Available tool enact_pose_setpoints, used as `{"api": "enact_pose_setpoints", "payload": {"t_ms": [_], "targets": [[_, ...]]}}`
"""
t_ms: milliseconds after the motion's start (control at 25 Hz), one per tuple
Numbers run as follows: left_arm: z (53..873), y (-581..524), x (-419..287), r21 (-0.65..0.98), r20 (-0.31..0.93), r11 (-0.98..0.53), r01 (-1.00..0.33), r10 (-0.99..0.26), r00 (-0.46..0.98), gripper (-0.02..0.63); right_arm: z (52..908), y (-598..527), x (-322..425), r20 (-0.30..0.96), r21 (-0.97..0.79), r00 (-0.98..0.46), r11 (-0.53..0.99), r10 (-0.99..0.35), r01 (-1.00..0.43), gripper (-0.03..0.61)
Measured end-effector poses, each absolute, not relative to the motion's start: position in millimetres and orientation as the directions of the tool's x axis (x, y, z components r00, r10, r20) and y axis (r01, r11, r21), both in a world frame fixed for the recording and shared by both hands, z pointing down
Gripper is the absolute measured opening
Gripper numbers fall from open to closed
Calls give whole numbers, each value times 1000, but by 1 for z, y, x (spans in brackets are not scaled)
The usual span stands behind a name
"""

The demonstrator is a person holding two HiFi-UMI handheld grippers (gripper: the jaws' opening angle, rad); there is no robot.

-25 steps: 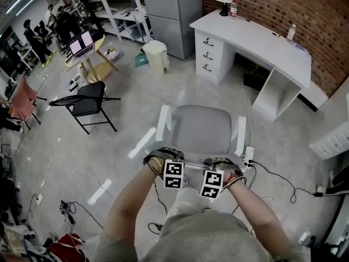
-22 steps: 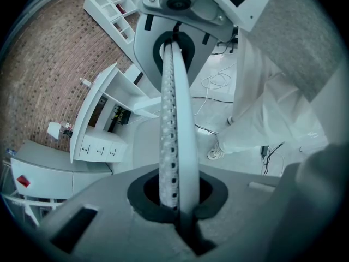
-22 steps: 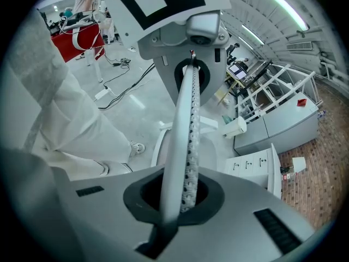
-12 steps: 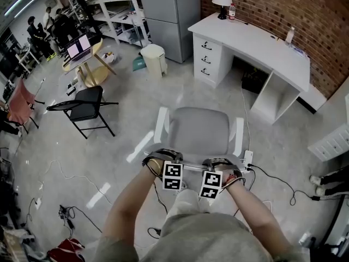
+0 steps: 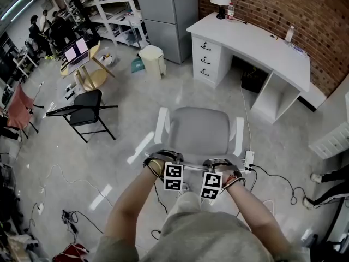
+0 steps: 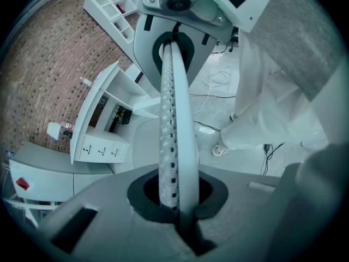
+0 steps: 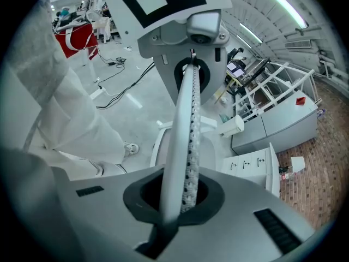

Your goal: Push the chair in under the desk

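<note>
A grey office chair (image 5: 199,131) with white armrests stands on the floor, short of the white desk (image 5: 256,43) at the brick wall. I stand behind the chair with both grippers on the top edge of its backrest. In the head view the left gripper (image 5: 171,165) and the right gripper (image 5: 214,167) sit side by side under their marker cubes. The backrest's thin perforated rim (image 6: 174,119) runs straight between the left gripper's jaws, and the same rim (image 7: 188,135) runs between the right gripper's jaws. Both are shut on it.
The desk's knee space (image 5: 248,78) lies between the drawer unit (image 5: 210,59) and a side panel. Cables and a power strip (image 5: 250,158) lie on the floor right of the chair. A black folding chair (image 5: 84,111) and a bin (image 5: 151,59) stand at the left.
The chair, both grippers and I have shifted a little across the floor; the folding chair and bin sit slightly lower in the head view. Both grips are unchanged.
</note>
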State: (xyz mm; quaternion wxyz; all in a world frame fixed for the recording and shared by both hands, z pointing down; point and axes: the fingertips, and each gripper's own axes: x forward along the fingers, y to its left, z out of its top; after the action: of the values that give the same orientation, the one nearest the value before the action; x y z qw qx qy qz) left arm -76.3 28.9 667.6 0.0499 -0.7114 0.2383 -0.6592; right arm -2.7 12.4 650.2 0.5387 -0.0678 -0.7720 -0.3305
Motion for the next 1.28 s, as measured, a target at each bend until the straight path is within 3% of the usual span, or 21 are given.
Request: {"api": "enact_pose_setpoints", "payload": {"t_ms": [1280], "targets": [[668, -30, -127, -405, 905, -900, -163, -419, 66, 12, 651, -38, -53, 873, 447, -378, 816, -309, 365, 11]]}}
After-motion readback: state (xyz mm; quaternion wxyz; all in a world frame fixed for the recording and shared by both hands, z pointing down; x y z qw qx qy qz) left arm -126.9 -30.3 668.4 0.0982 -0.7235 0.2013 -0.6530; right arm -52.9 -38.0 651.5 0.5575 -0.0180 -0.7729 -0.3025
